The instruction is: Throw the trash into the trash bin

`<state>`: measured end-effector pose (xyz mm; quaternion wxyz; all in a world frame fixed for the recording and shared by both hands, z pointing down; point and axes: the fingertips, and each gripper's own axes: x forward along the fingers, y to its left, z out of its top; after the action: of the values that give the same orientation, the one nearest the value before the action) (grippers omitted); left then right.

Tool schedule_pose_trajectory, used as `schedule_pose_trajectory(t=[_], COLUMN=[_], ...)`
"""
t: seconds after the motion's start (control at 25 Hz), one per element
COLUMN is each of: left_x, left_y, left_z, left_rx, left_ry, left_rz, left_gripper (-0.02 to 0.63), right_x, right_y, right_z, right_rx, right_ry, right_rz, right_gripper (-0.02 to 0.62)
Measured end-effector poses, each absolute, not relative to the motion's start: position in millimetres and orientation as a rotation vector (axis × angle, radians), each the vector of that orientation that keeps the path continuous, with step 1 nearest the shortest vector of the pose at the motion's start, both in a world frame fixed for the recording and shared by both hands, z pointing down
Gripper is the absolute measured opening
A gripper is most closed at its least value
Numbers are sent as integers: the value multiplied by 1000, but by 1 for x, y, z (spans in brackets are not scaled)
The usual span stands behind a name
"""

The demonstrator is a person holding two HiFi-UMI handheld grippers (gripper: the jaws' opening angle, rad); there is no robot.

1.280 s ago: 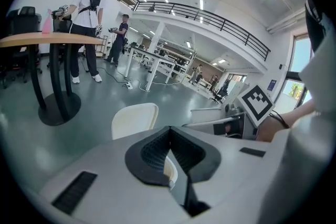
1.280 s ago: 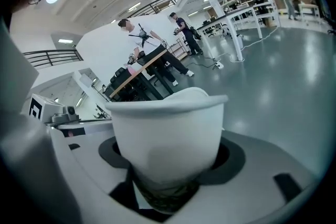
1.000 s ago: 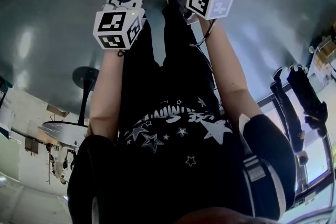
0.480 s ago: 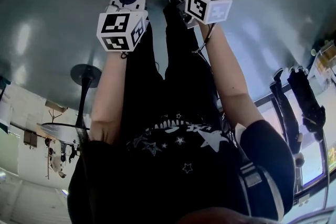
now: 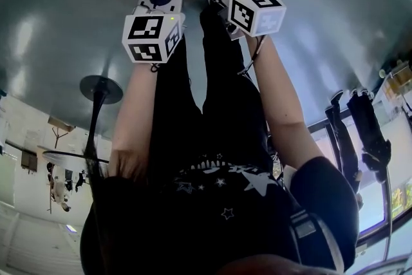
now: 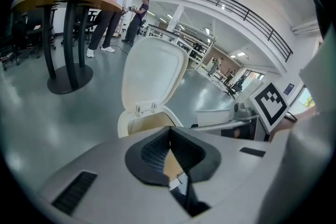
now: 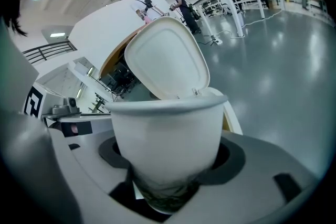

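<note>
Grey glossy floor spreads under you. Your right claw is clamped around an upright white paper cup, near the cream plastic trash bin, whose lid stands open. Your left claw is closed on itself, pointing toward that bin.

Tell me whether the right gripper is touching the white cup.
Touching. In the right gripper view, the white cup sits wedged between the fingers of the right gripper, which press its sides.
</note>
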<state>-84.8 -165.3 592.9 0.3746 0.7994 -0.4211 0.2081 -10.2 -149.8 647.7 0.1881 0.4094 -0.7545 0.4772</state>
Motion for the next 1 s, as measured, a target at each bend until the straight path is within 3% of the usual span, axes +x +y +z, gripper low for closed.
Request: schedule_pose_trajectory(t=[1.0], left_x=[-72], left_y=[-156], left_z=[670], left_rx=[1886], left_ry=[-1115], left_rz=[656], left_gripper=[11], right_x=[1], right_y=[-152], right_z=[708], right_rx=[1068], right_ry=[-1991], right_rz=[1317], right_gripper=[328])
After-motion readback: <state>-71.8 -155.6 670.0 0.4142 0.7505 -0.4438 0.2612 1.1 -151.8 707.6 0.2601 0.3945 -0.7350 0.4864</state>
